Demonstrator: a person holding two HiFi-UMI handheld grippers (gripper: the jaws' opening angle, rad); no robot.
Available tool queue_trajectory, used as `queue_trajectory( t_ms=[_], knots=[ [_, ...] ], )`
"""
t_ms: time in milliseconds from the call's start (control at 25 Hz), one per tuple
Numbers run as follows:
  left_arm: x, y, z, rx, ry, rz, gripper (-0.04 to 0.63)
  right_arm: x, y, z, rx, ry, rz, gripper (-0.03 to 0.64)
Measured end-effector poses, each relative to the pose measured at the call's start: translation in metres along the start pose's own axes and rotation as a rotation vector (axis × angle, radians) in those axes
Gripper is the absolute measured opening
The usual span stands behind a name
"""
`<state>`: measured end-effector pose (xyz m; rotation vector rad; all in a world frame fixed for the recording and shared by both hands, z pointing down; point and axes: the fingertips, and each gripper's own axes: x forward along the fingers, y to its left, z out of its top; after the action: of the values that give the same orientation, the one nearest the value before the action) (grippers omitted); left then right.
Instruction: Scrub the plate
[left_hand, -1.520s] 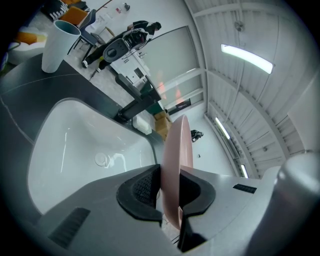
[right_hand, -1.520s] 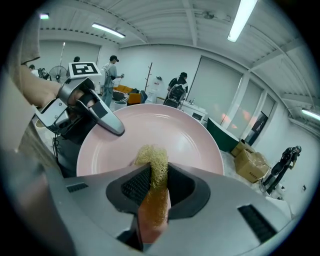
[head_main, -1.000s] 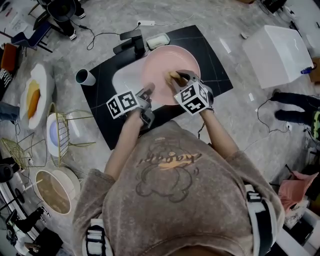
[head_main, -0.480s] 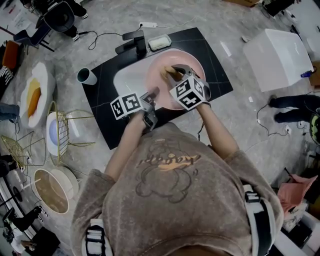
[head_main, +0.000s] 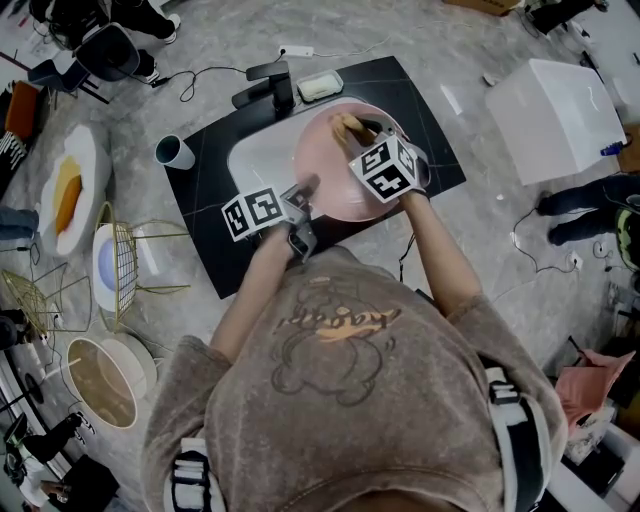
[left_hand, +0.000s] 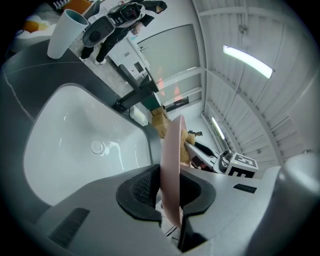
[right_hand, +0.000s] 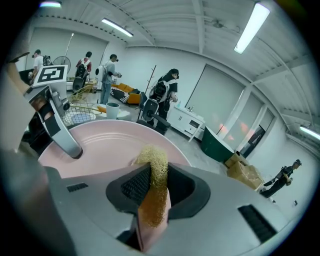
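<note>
- Pink plate (head_main: 330, 175) held over white sink (head_main: 252, 160).
- Left gripper (left_hand: 170, 195) pinching near rim of plate, one pad on each side.
- Right gripper (right_hand: 156, 187) pinching yellow scrubber (right_hand: 154, 165). Scrubber tip at far part of plate face.
- Good scrub, my guess:
  - hold rim tight so plate not slip
  - press scrubber flat on face
  - rub in small rounds
  - cover whole face, edge too
  - not push too hard, plate may twist out of pinch
</note>
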<state>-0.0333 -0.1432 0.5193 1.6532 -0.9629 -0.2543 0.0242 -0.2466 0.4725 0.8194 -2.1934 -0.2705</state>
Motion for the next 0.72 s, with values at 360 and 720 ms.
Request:
queue_trajectory(
  t_ms=[360, 720],
  knots=[
    [-0.003, 0.005, 0.008, -0.003, -0.021, 0.007, 0.058, -0.004, -0.018, -0.031, 0.017, 0.067, -0.044, 0.086],
    [-0.004, 0.014, 0.024, -0.024, -0.064, 0.023, 0.06, -0.012, -0.003, -0.055, -0.022, 0.124, -0.025, 0.084]
  ],
)
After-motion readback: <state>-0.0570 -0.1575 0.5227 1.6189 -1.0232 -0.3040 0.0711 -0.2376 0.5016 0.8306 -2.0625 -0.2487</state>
